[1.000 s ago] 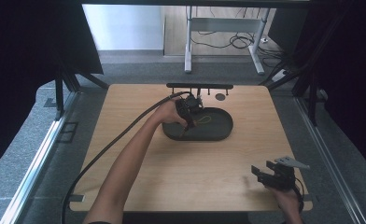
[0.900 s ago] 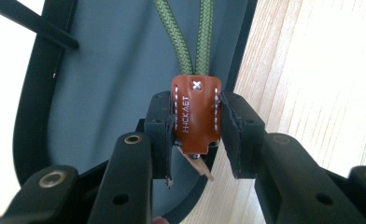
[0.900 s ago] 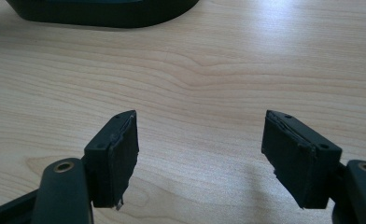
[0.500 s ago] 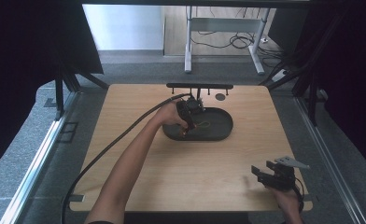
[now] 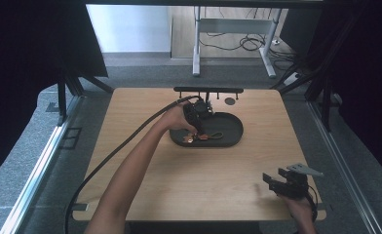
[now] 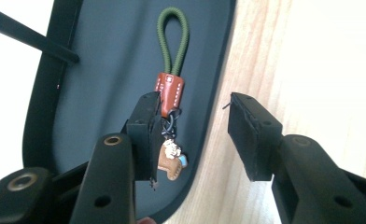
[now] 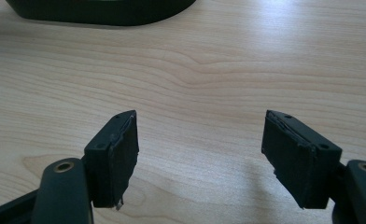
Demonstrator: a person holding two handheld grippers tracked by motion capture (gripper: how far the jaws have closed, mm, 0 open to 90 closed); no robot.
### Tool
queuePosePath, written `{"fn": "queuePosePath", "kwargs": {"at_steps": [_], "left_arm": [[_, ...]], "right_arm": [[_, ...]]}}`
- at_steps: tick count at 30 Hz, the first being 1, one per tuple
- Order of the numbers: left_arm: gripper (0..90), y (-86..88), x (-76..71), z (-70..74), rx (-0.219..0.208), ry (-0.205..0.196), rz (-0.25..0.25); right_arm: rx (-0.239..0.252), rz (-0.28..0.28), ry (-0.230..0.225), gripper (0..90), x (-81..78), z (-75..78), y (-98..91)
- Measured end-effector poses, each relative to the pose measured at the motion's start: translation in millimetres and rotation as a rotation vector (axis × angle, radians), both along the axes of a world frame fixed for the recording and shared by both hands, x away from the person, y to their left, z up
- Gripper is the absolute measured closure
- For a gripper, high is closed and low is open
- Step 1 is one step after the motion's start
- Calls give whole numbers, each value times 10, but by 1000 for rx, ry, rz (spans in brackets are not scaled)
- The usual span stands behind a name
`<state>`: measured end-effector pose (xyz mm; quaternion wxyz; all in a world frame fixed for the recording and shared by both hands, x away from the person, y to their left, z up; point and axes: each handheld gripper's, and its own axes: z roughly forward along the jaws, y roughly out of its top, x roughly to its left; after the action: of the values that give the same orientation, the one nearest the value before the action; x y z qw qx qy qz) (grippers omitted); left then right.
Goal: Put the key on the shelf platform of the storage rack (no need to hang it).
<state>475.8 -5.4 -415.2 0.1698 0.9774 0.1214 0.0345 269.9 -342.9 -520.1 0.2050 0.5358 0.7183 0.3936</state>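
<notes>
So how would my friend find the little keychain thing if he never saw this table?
Look at the dark oval tray toward the back of the wooden table. The keychain lies inside it, by the left gripper. It has a green cord loop, a red-brown tab and a tiny charm.

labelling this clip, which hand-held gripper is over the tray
The left hand-held gripper: its open jaws hang over the dark tray beside the keychain. The right one sits over bare table near the front edge.

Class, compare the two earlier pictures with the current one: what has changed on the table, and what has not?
The left gripper has edged slightly toward the tray's near left end and now hangs open over the keychain, which lies in the tray. The right gripper stays open at the table's near right corner; the tray has not moved.
</notes>
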Motion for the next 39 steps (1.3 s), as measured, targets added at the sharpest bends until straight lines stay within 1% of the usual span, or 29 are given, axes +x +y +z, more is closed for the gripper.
{"fn": "queuePosePath", "kwargs": {"at_steps": [4, 7, 10, 12, 15, 16, 18, 20, 24, 30, 32, 34, 39], "left_arm": [[531, 94, -105, 87, -63, 4, 5], [528, 179, -177, 154, -76, -2, 5], [516, 275, -265, 220, -93, -11, 16], [501, 337, -319, 258, -106, -23, 18], [490, 461, -445, 322, -139, -33, 26], [489, 514, -504, 330, -163, -31, 28], [485, 580, -572, 327, -161, -35, 19], [485, 655, -638, 314, -172, -26, 21], [485, 764, -741, 285, -184, -30, 27], [483, 913, -901, 273, -186, -44, 36], [483, 971, -965, 263, -195, -51, 48], [483, 1022, -1018, 249, -194, -56, 53], [482, 1159, -1173, 151, -207, -58, 66]], "right_arm": [[-2, 2, -2, 276, -9, 18, 9], [-3, 7, -1, 276, -14, 21, 30], [-7, 11, 2, 276, -8, 13, 52], [-8, 14, 1, 276, -6, 11, 64], [-9, 16, 1, 276, 2, 22, 84], [-9, 17, 1, 276, 7, 23, 90], [-13, 16, 6, 276, 14, 15, 118], [-26, 27, 7, 276, 11, 7, 145], [-32, 31, 6, 276, 6, 7, 169], [-35, 28, -2, 277, 2, 17, 167], [-35, 27, 1, 277, 3, 14, 166], [-36, 28, 4, 276, 9, 9, 164], [-36, 29, 10, 277, 12, 0, 170]]}}
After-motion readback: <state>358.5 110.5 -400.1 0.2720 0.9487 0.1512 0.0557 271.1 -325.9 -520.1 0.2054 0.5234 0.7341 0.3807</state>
